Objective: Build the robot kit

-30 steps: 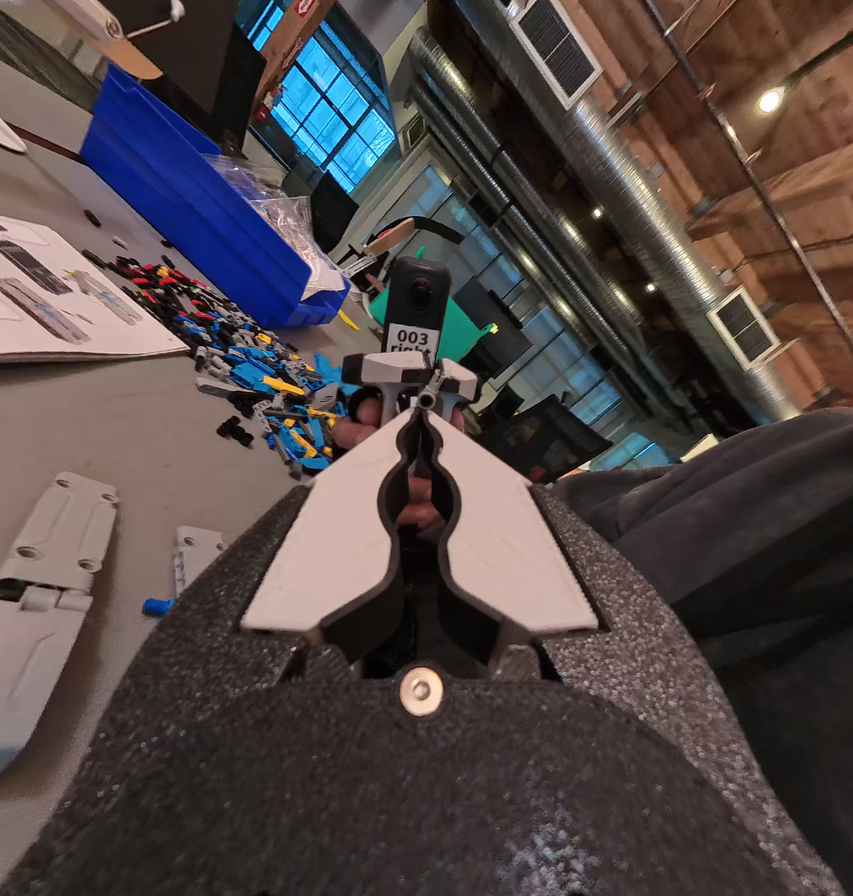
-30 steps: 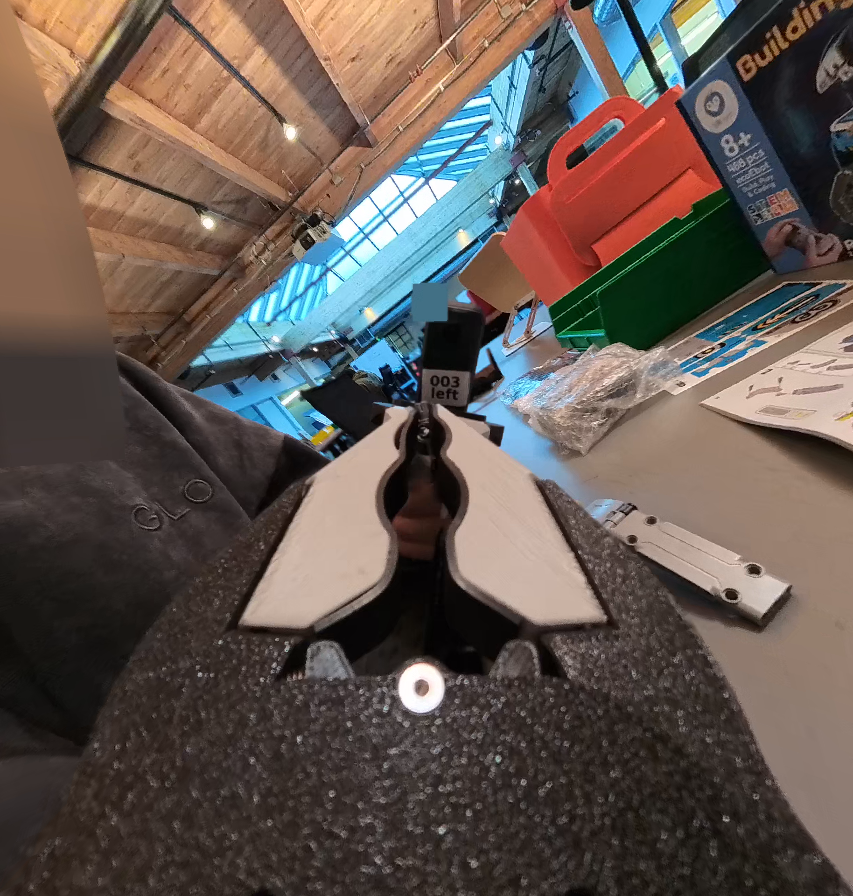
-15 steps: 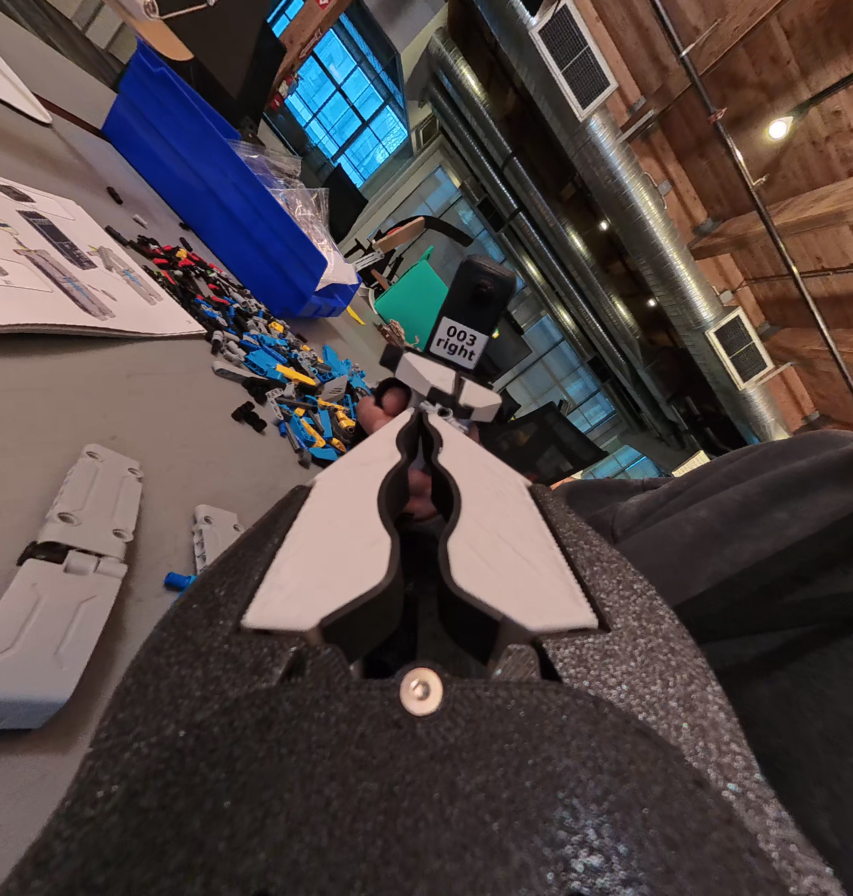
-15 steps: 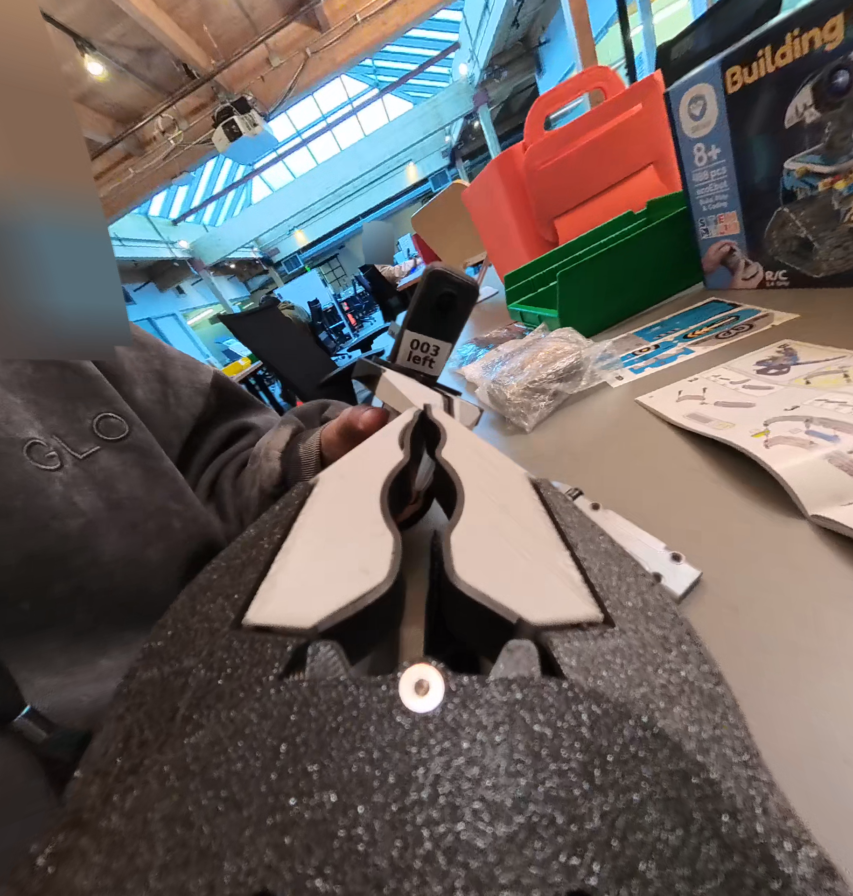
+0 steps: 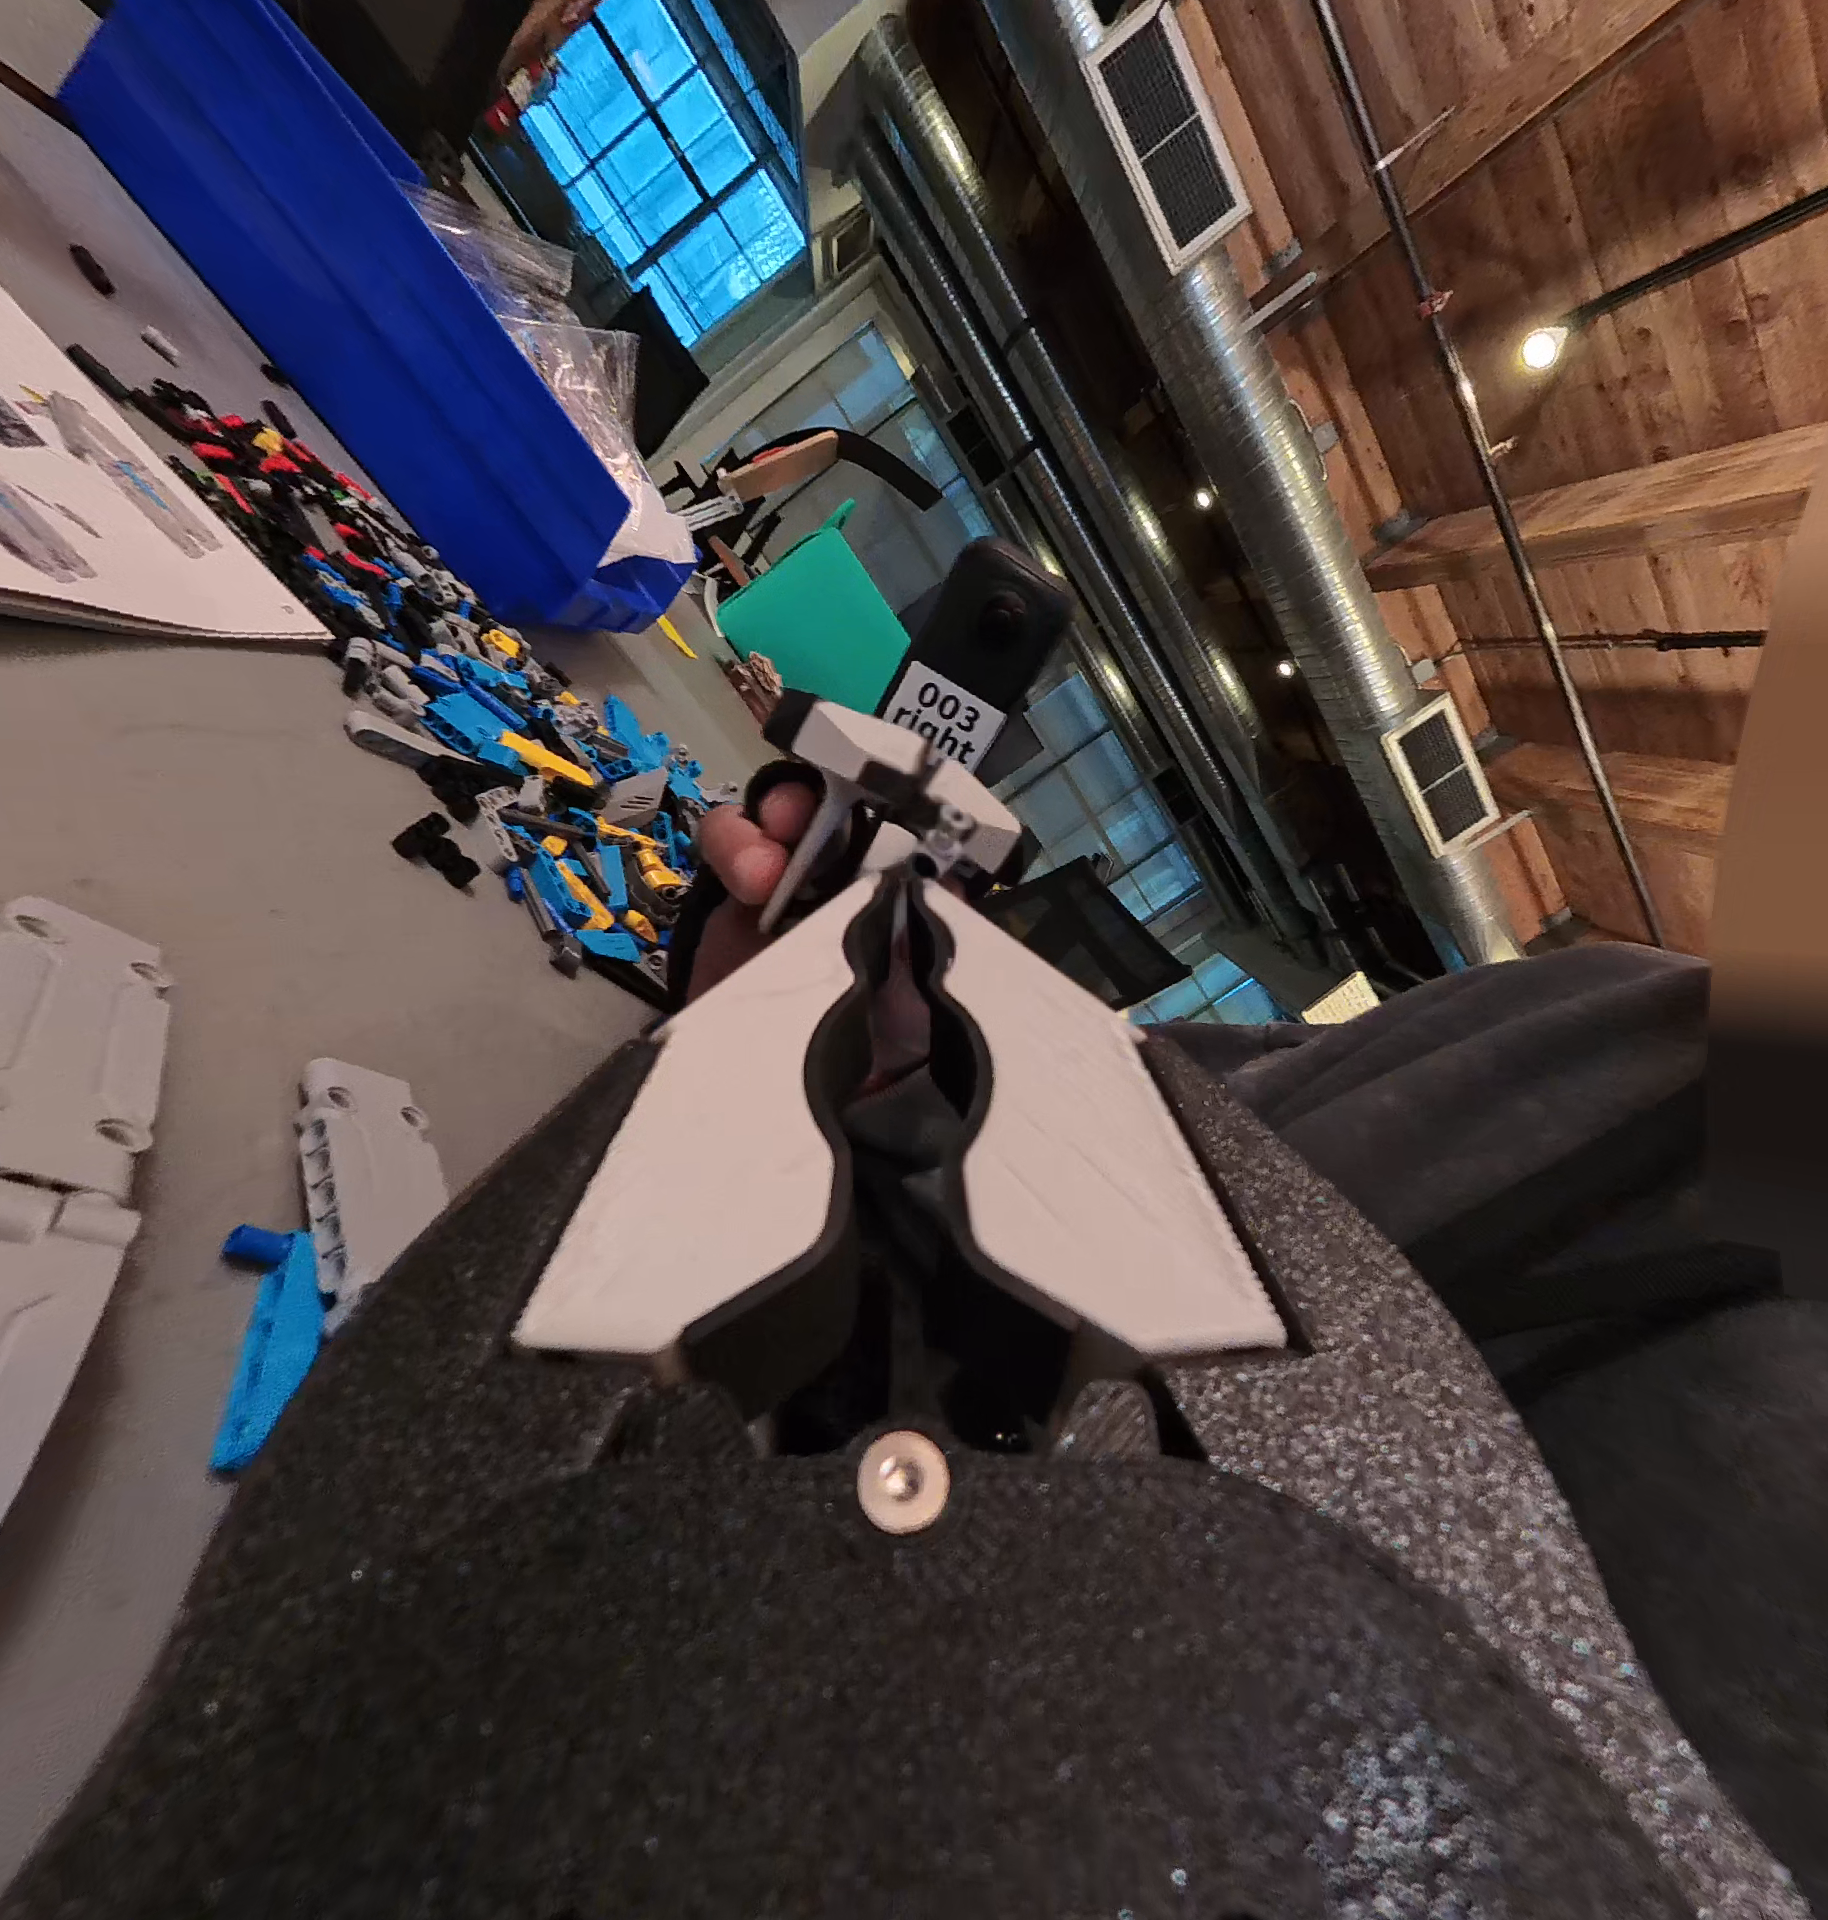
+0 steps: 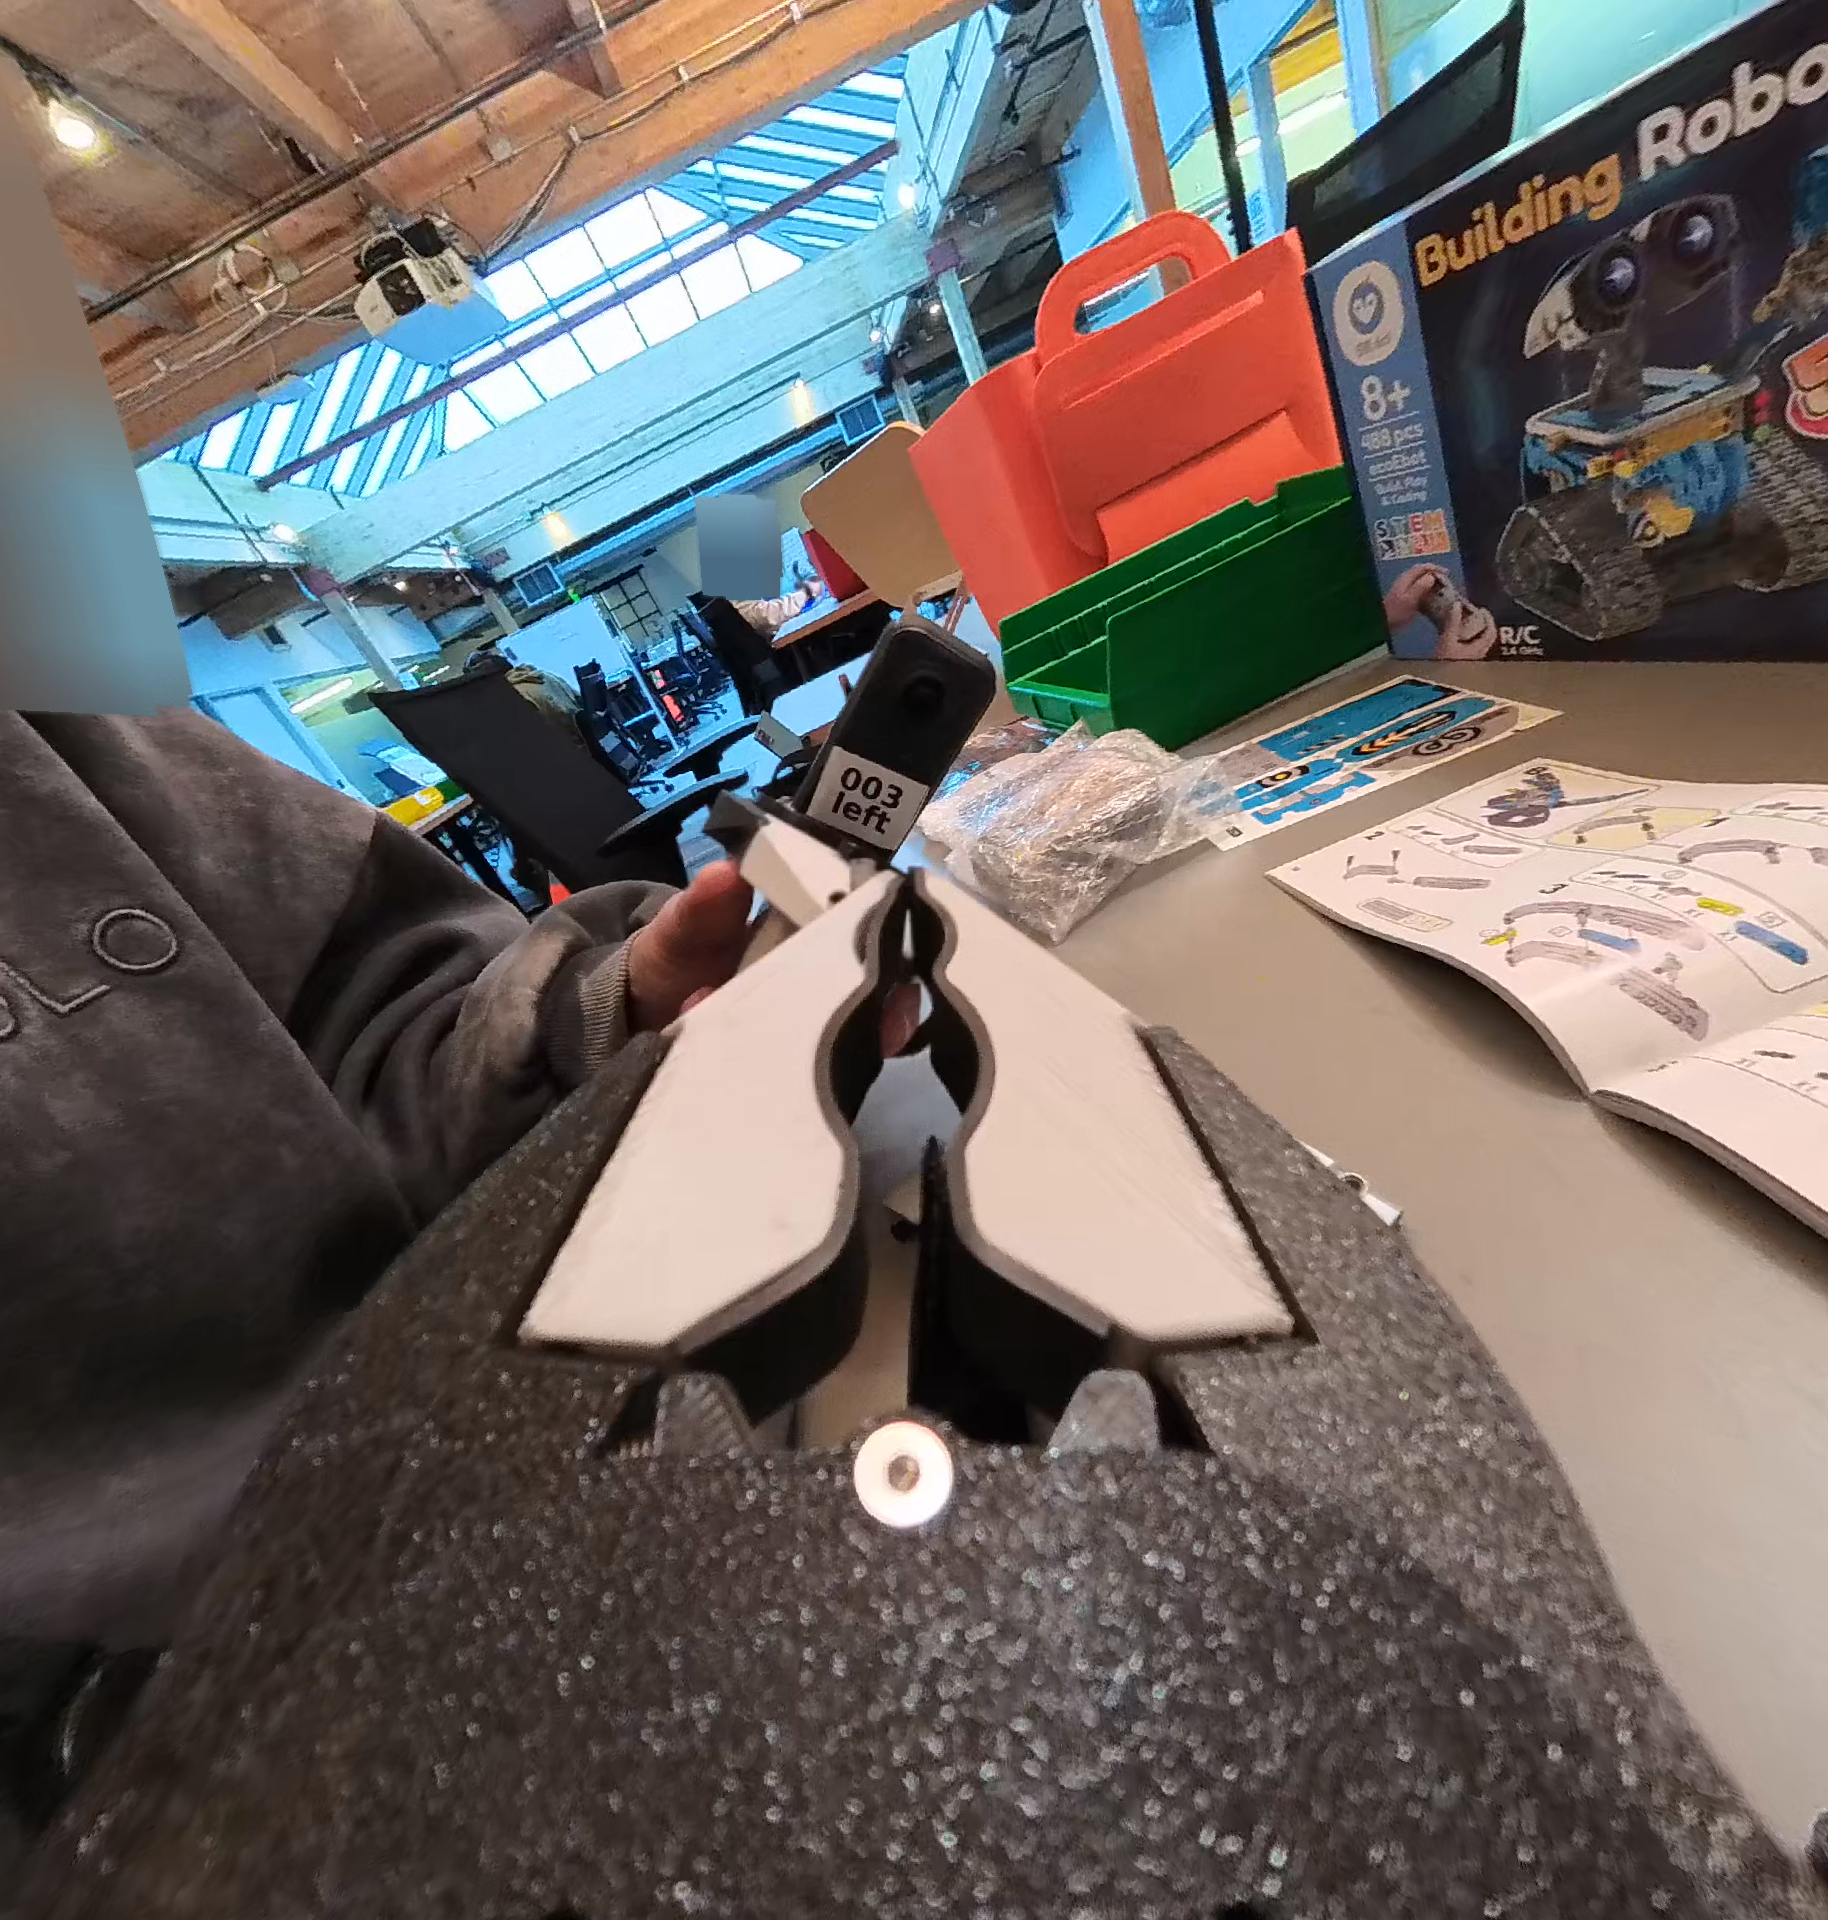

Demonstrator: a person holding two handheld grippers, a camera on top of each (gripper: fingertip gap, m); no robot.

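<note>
In the middle of the left wrist view, the left gripper (image 5: 902,896) is meeting the right gripper (image 6: 905,891) nose to nose above the table (image 5: 162,790). Both are pointing at each other along one line. The left one's jaws are pressing together at the tips; whether they are nipping anything, I cannot tell. The right one is pinching a small grey piece (image 5: 949,828), just upper right of the left tips. The brick pile (image 5: 536,727) is lying well apart, at centre left.
</note>
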